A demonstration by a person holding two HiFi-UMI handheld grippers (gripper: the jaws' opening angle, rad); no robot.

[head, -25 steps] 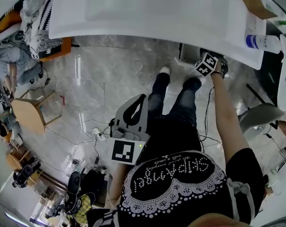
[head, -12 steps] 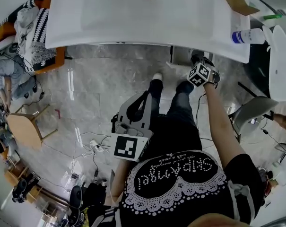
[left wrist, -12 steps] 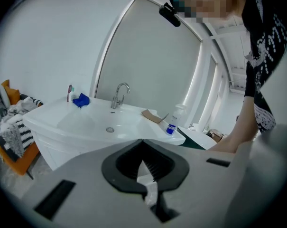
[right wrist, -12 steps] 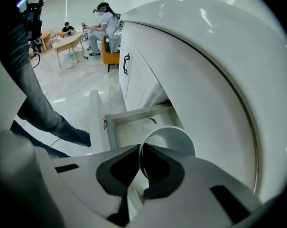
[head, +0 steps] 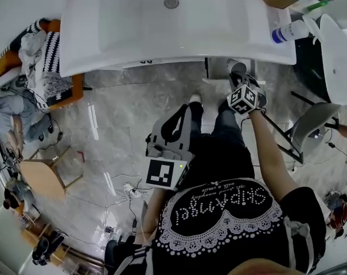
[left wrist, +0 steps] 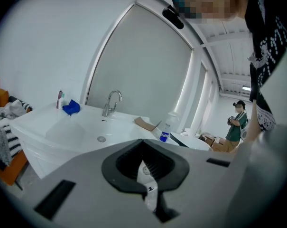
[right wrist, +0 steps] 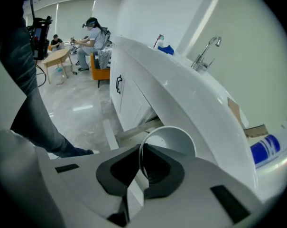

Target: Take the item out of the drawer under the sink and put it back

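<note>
the right tongs (right wrist: 139, 167) are pinched narrow on the thin rim of a white cup (right wrist: 174, 144), one pad inside the wall and one outside, so the cup hangs off their tips with its mouth turned towards the camera. the left tongs (left wrist: 143, 169) are closed too, pad against pad, with nothing between them, and they sit low and well apart from the cup, pointing across the room at the basin.

just beyond the right tongs, above and to their right, runs the overhanging front edge of the sink (right wrist: 190, 94); the cup is near its underside. beyond and below the tips is the cabinet front (right wrist: 126, 96), and in the head view a dark gap that is probably the drawer opening (head: 215, 69) lies just ahead of the cup. so the task's thing looks to be out of the drawer and in the air, not yet put back.

what could go wrong: a rim pinch gives little hold, so the cup may swing or slip out if the hand tilts quickly. the sink edge is close enough to clip the cup, which could knock it loose. under the tongs is bare hard floor (head: 121, 113), and the empty left tongs are too far off to catch anything.
</note>
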